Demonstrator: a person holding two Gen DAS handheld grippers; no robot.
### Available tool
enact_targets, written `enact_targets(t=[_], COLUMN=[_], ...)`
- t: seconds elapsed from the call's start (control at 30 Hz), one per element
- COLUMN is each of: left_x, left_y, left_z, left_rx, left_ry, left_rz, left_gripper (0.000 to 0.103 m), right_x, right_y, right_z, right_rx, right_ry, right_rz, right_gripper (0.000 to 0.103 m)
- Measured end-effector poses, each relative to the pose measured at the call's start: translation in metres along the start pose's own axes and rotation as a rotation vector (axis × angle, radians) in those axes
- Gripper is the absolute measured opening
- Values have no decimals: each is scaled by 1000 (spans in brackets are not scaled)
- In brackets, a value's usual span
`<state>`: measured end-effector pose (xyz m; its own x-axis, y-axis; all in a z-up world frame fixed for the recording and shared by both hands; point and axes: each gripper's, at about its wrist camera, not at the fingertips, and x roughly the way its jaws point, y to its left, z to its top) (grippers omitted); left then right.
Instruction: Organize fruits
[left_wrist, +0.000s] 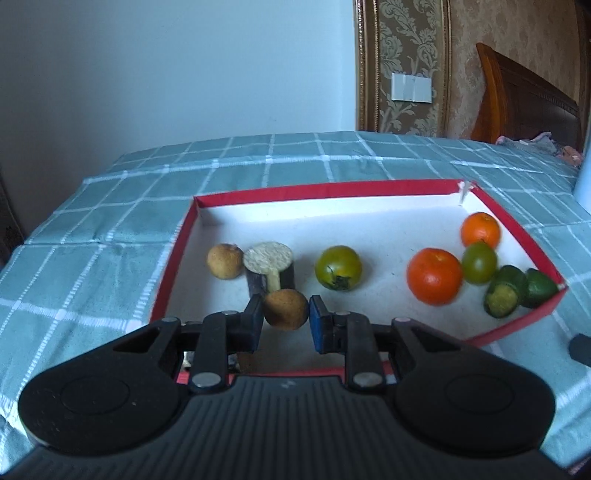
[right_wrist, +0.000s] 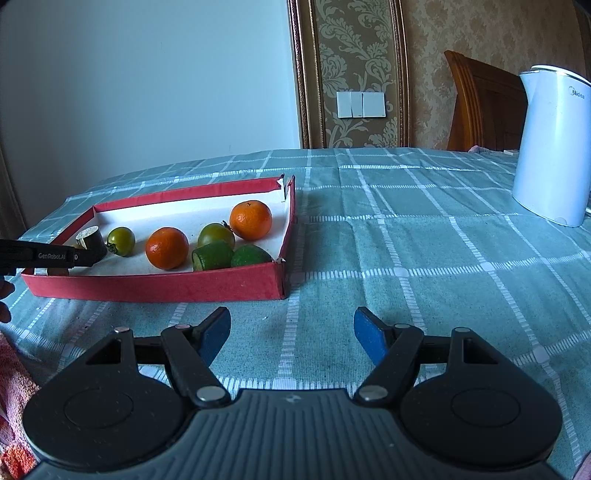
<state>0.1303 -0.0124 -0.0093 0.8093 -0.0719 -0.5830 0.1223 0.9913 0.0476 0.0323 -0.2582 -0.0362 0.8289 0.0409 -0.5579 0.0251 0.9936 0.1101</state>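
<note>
My left gripper (left_wrist: 286, 319) is shut on a small brown round fruit (left_wrist: 285, 308), held just over the near left part of the red box (left_wrist: 173, 258). Inside the box lie another brown fruit (left_wrist: 224, 261), a dark sugarcane piece (left_wrist: 269, 267), a green tomato (left_wrist: 338, 267), two oranges (left_wrist: 434, 276) (left_wrist: 480, 229), a second green tomato (left_wrist: 479, 262) and two green cut fruits (left_wrist: 504, 295). In the right wrist view my right gripper (right_wrist: 291, 330) stands open over the cloth, in front of the red box (right_wrist: 155, 282), nothing between its fingers. The left gripper (right_wrist: 44, 255) shows at that view's left edge.
The table wears a green checked cloth (right_wrist: 406, 240). A white electric kettle (right_wrist: 550, 147) stands at the back right. A wooden chair back (right_wrist: 480, 99) and patterned wall lie behind. A person's fingers and a pink sleeve show at the left edge of the right wrist view.
</note>
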Motion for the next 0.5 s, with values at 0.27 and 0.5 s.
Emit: enact_targets(t=[0.27,0.5], left_x=[8,-4], left_y=[-1,-5], left_z=[-3,-6], left_rx=[-14,15], left_ry=[26,-8], left_rz=[-21,9], left_gripper=[25,54], right_x=[1,1], right_y=[0,1], right_z=[0,1], right_rx=[-1,-8], right_ry=[8,17], right_rz=[1,19], right_gripper=[73,81])
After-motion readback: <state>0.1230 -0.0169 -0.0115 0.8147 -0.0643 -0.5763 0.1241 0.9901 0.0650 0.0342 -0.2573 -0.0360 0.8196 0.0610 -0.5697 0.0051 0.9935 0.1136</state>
